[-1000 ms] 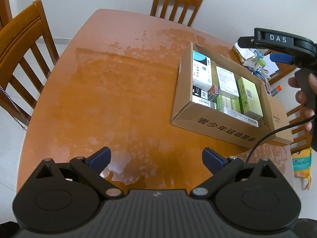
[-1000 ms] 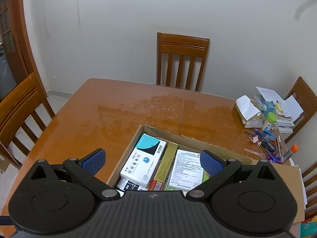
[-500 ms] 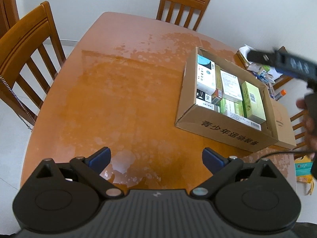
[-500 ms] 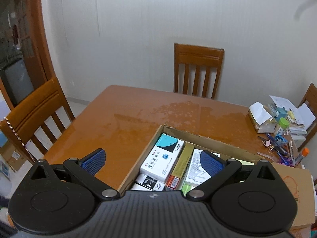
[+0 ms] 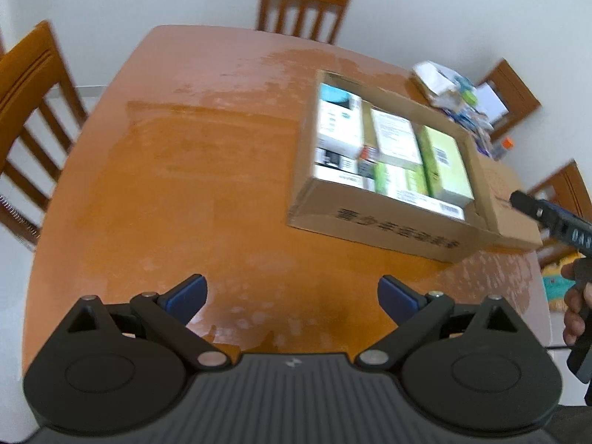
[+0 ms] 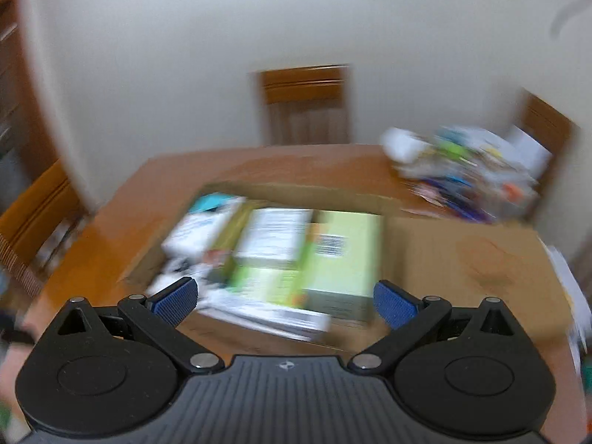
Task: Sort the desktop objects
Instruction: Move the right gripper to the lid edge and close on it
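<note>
Orange wooden surface [image 5: 192, 170] in a white-walled room, ringed by wooden chairs.

A chair [image 5: 29, 111] stands at the left edge, another [image 5: 303, 3] at the far end. The left gripper [image 5: 292, 292] hangs over bare wood, fingers spread and empty. Right of centre sits the open cardboard box [image 5: 373, 225], packed with white and green cartons [image 5: 444, 162]. Beyond it, at the far right corner, lies a clutter of papers and pens [image 5: 455, 92], too blurred to sort out. The right gripper [image 6: 283, 298] hovers above the box, fingers released; its view is smeared. A hand [image 5: 575, 310] is cut off at the right edge.
</note>
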`<state>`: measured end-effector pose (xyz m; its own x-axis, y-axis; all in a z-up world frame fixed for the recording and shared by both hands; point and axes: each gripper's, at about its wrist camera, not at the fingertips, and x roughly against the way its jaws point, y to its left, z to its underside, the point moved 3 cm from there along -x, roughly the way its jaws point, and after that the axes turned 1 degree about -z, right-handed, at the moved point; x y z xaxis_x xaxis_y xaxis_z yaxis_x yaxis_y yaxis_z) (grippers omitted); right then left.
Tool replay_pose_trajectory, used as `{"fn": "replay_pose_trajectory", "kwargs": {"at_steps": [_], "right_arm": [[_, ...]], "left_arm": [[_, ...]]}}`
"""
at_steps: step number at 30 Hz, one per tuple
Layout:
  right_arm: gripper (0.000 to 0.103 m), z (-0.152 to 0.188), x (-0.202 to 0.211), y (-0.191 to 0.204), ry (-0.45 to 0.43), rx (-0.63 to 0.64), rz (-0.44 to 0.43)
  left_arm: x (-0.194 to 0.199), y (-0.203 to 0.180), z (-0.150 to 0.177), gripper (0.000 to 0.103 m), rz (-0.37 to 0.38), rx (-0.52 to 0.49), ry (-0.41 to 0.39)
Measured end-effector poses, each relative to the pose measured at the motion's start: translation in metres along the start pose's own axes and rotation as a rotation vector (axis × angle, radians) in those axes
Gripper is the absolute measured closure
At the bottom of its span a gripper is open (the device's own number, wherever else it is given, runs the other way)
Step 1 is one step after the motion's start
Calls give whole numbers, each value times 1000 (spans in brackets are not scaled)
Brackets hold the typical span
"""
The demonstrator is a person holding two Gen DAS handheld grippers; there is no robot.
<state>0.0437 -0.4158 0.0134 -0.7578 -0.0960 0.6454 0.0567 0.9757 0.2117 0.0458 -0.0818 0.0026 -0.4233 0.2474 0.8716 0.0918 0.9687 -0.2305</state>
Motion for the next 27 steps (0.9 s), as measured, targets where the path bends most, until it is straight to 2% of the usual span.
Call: {"fn": "replay_pose_trajectory", "kwargs": {"at_steps": [6, 8, 10, 12, 15, 18, 22, 27], "right_arm": [[0, 30, 7, -128, 34, -410, 98], [0, 40, 14, -179, -47, -600, 77], [0, 51, 14, -229, -122, -792, 8], [0, 67, 6, -280, -143, -1000, -91], [0, 93, 3, -344, -221, -1223, -117], [0, 109, -4, -398, -263, -1305, -195], [0, 117, -45, -445, -149, -1370, -303], [0, 99, -77, -473, -144, -1321, -411]], "left_arm": [[-18, -46, -3, 5, 53, -100, 49], [-24, -64, -5, 5, 73, -143, 63], [-30, -85, -7, 5, 96, -191, 76], [-36, -107, -9, 5, 118, -242, 92], [-41, -147, -14, 5, 121, -335, 94], [-46, -184, -17, 5, 117, -406, 75], [-55, -228, -21, 5, 111, -455, 79], [-78, -275, -26, 5, 103, -478, 118]]}}
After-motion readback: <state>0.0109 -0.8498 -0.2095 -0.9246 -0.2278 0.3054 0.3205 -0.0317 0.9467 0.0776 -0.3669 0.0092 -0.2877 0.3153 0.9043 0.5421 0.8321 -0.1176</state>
